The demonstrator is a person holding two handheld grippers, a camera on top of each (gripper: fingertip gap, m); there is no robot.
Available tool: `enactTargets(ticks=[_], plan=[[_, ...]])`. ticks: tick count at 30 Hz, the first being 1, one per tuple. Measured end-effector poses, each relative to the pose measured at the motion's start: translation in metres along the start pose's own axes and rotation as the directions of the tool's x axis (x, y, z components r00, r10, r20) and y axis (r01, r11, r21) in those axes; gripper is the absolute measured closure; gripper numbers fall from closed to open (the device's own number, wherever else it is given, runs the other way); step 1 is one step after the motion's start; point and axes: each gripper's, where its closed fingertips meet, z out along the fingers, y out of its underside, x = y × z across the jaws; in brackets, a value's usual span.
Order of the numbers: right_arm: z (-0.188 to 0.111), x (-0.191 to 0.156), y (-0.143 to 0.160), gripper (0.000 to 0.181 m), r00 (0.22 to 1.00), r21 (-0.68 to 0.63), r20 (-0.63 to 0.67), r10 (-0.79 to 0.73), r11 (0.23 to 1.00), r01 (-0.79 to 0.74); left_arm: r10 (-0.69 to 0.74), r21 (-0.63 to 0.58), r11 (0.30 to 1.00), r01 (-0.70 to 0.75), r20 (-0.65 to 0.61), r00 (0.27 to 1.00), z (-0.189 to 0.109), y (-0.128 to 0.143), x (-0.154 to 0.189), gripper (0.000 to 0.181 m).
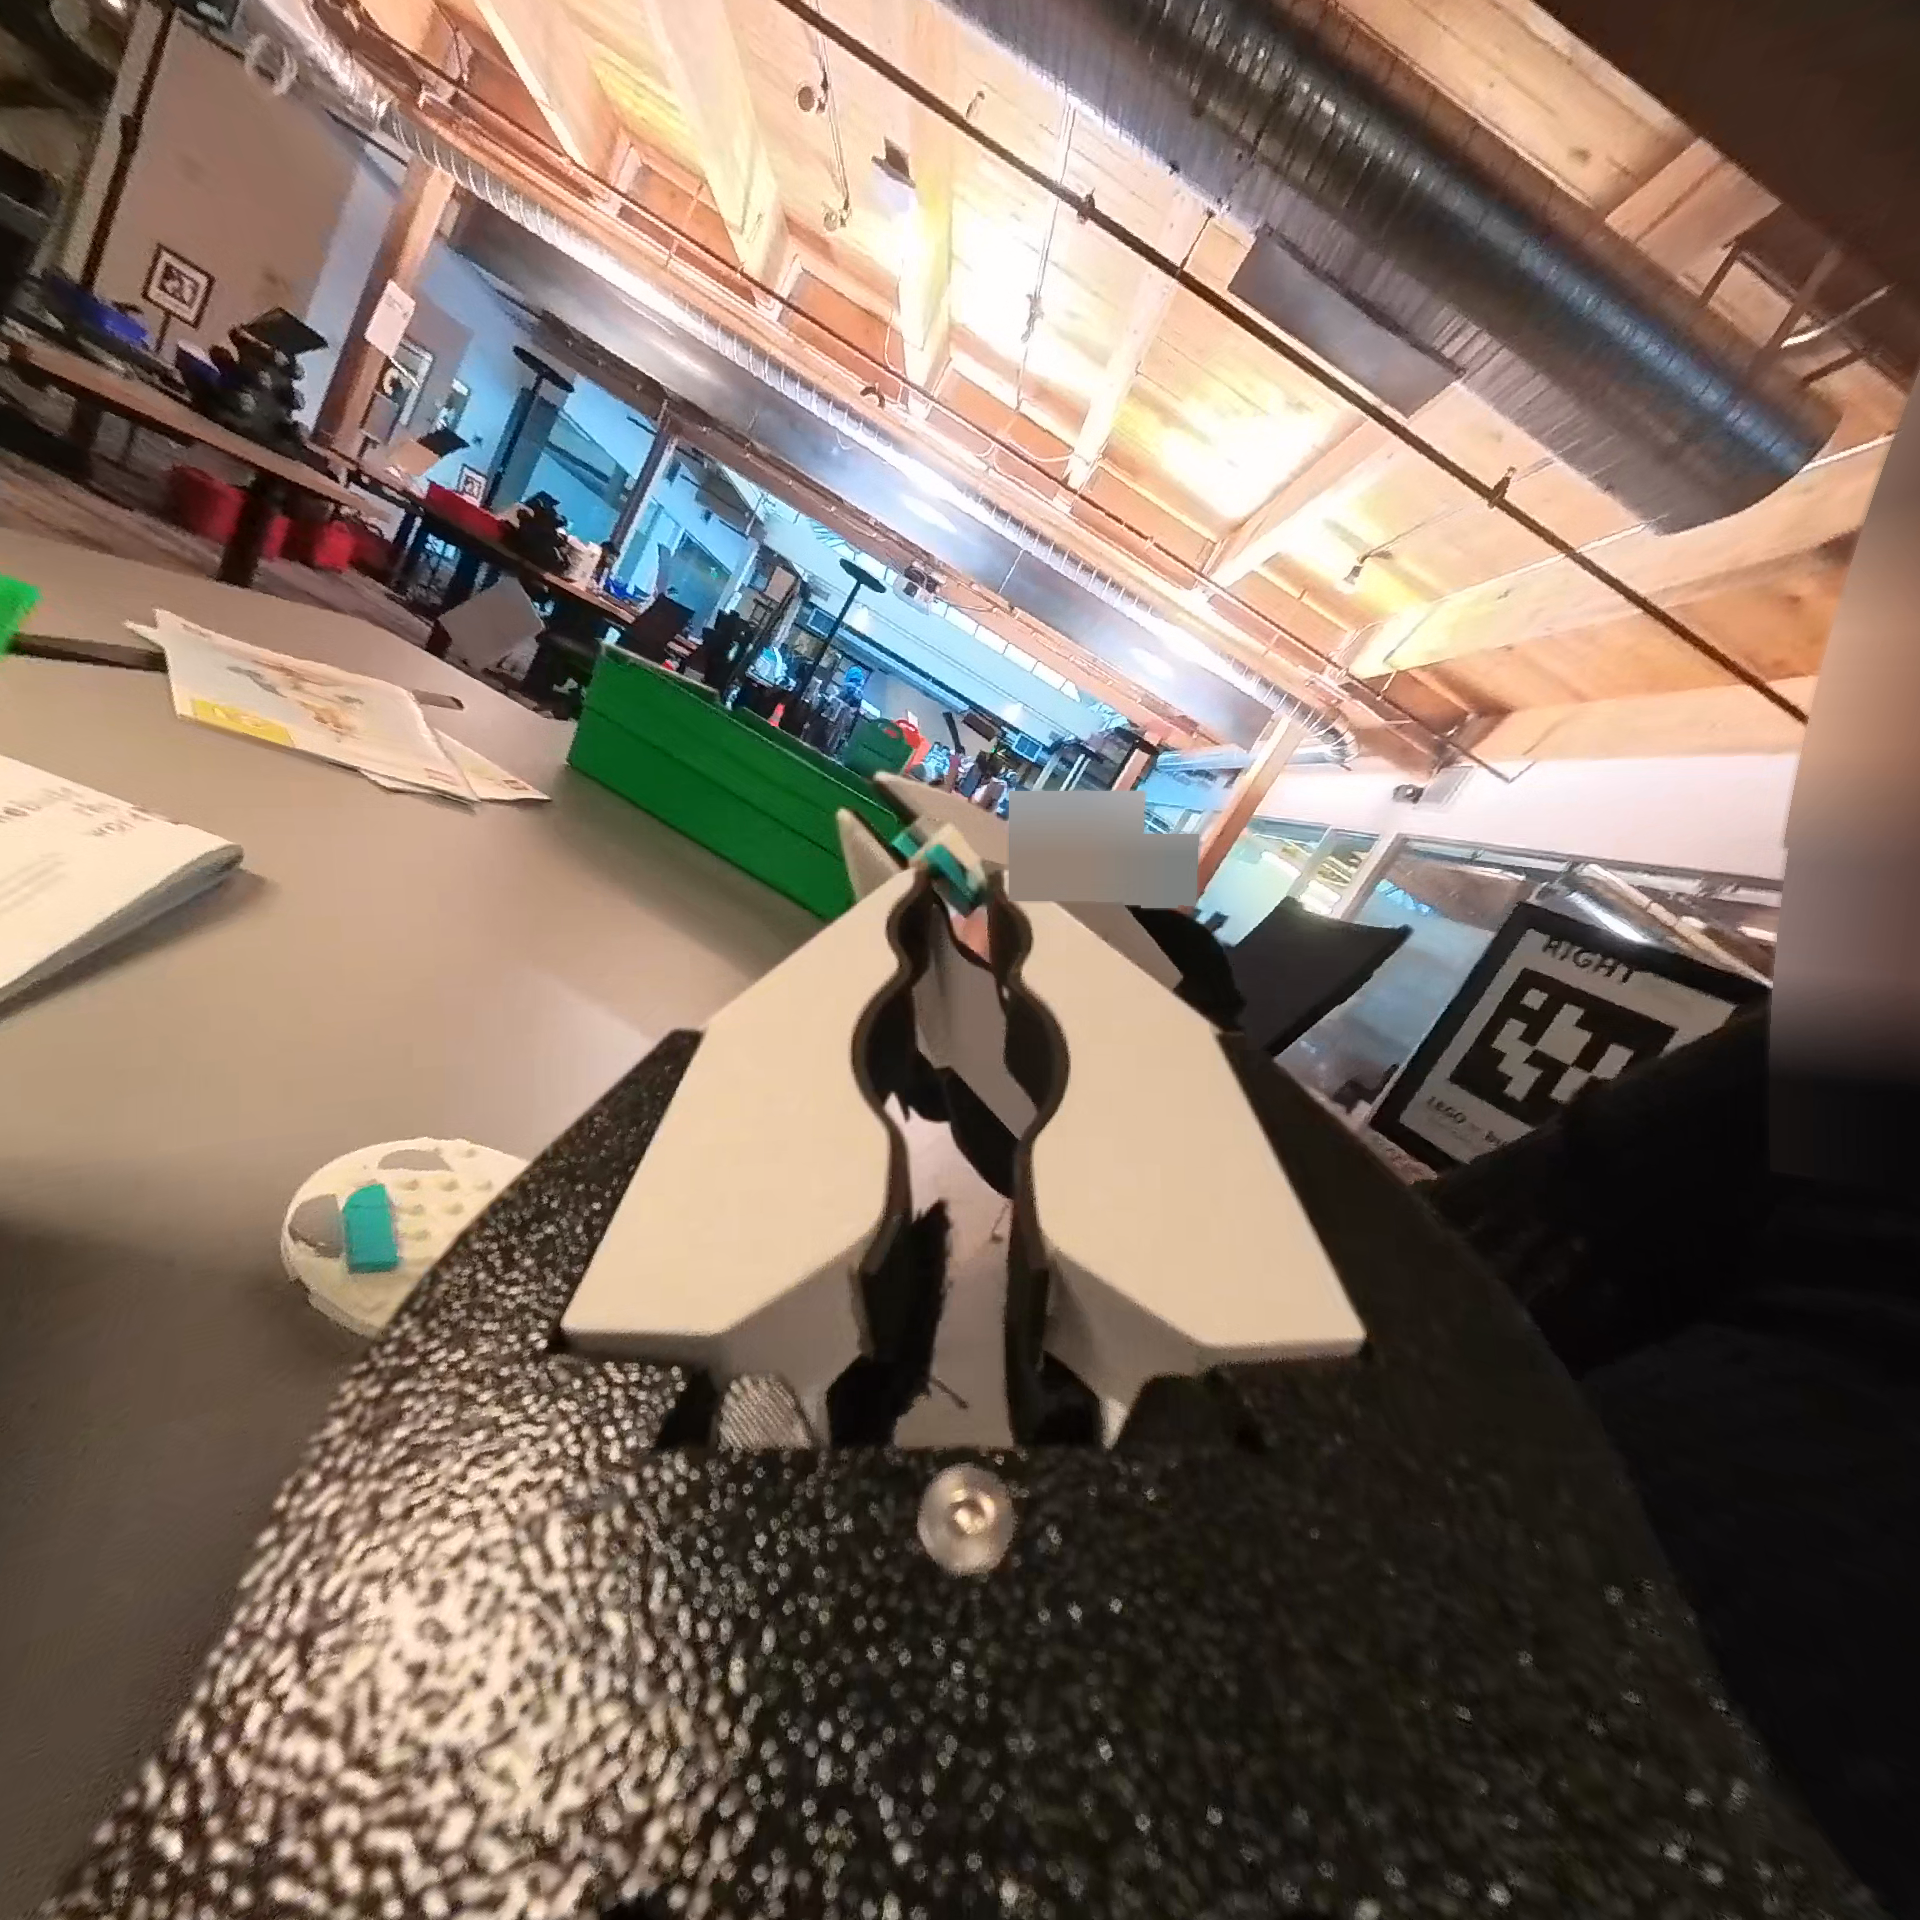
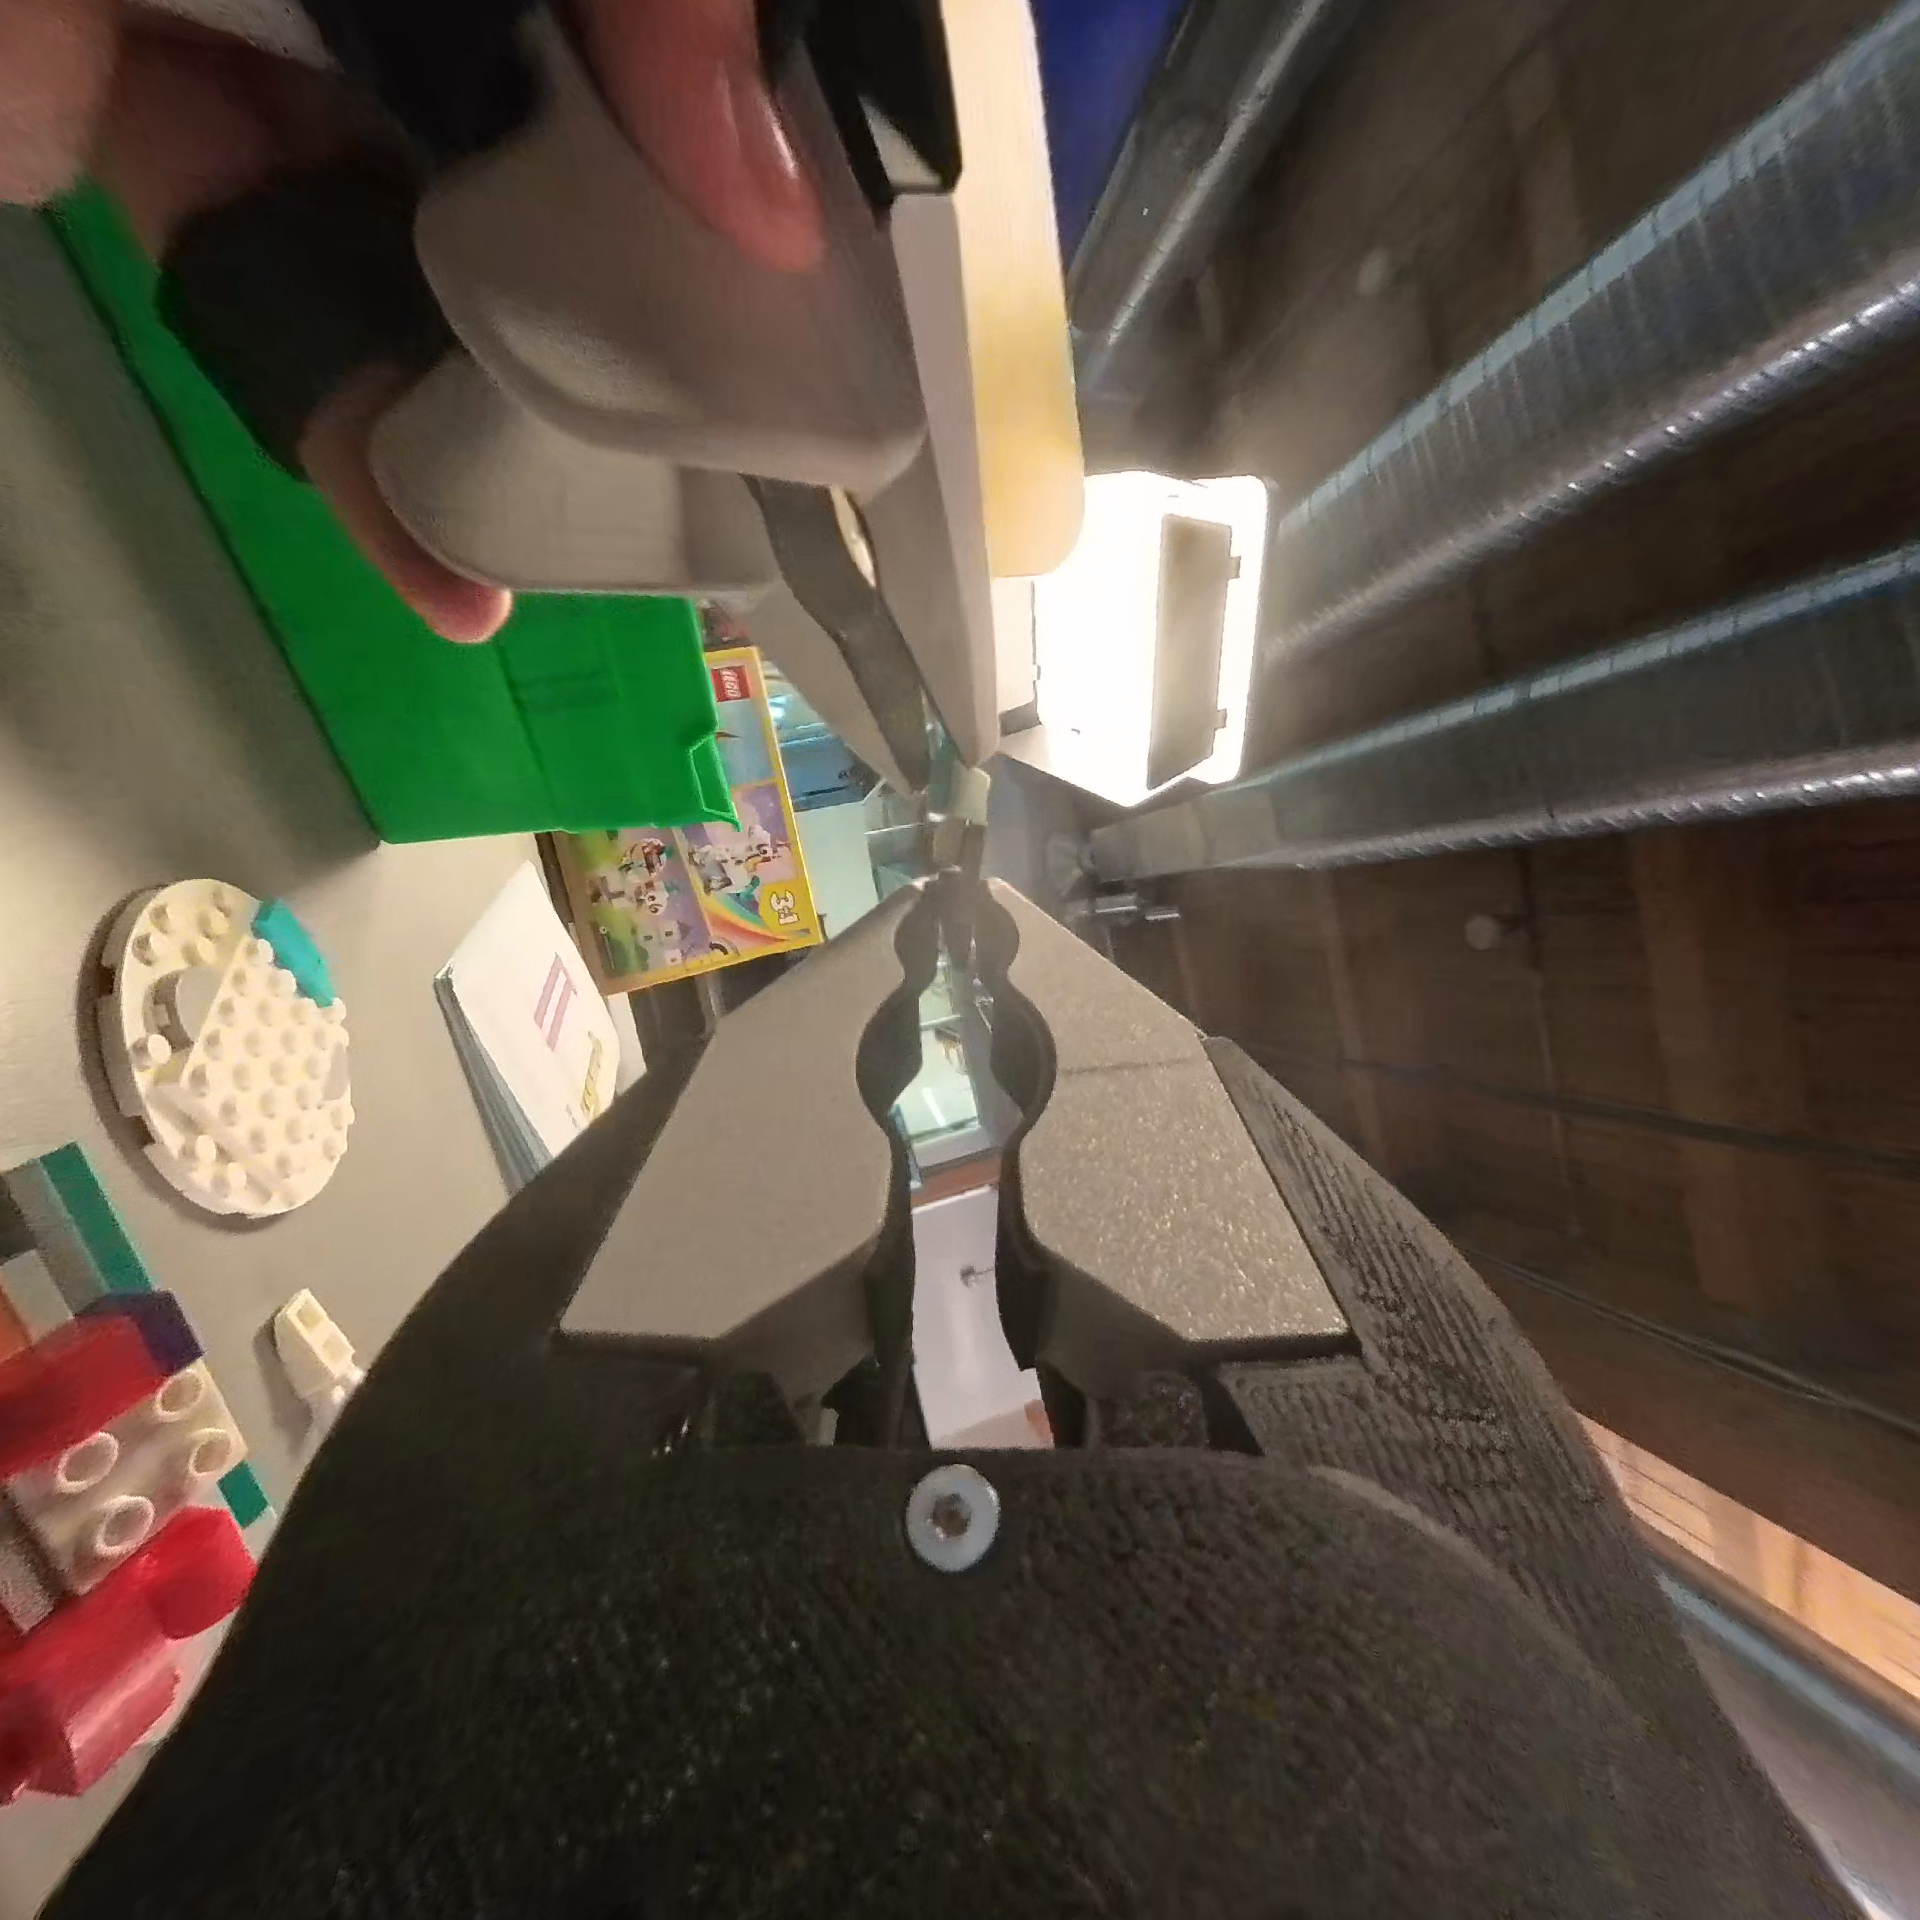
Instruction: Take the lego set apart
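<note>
A small teal and white lego piece [image 1: 940,860] is held in the air between both grippers. My left gripper [image 1: 954,902] is shut on its near end. My right gripper's pale fingers [image 1: 883,826] pinch its far end. In the right wrist view my right gripper [image 2: 951,902] is shut on the piece [image 2: 961,816], and the left gripper [image 2: 940,769] comes down from above, held by a hand. A white round studded plate [image 1: 416,1195] with a teal tile [image 1: 369,1226] lies on the grey table; it also shows in the right wrist view [image 2: 229,1049].
A green box [image 1: 707,769] stands on the table behind the grippers. Booklets [image 1: 312,707] lie at the left. The right wrist view shows a yellow lego box [image 2: 707,831], a red and white brick cluster [image 2: 94,1455] and a small white piece [image 2: 312,1340]. My left and right fingertips are right by each other.
</note>
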Motion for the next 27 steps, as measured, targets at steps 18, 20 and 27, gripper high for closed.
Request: enactTargets(ticks=[18, 20, 27], plan=[[0.000, -0.037, -0.004, 0.149, 0.863, -0.079, 0.301, 0.406, 0.912, -0.402, 0.443, -0.230, 0.888, -0.399, 0.191, 0.876, -0.005, 0.011, -0.029, 0.181], [0.001, -0.042, -0.008, 0.149, 0.832, -0.102, 0.327, 0.448, 0.892, -0.440, 0.512, -0.280, 0.846, -0.453, 0.195, 0.837, -0.005, 0.016, -0.031, 0.181], [0.003, -0.038, -0.006, 0.158, 0.893, -0.109, 0.255, 0.372, 0.928, -0.355, 0.624, -0.358, 0.766, -0.534, 0.212, 0.752, -0.007, 0.018, -0.037, 0.181]])
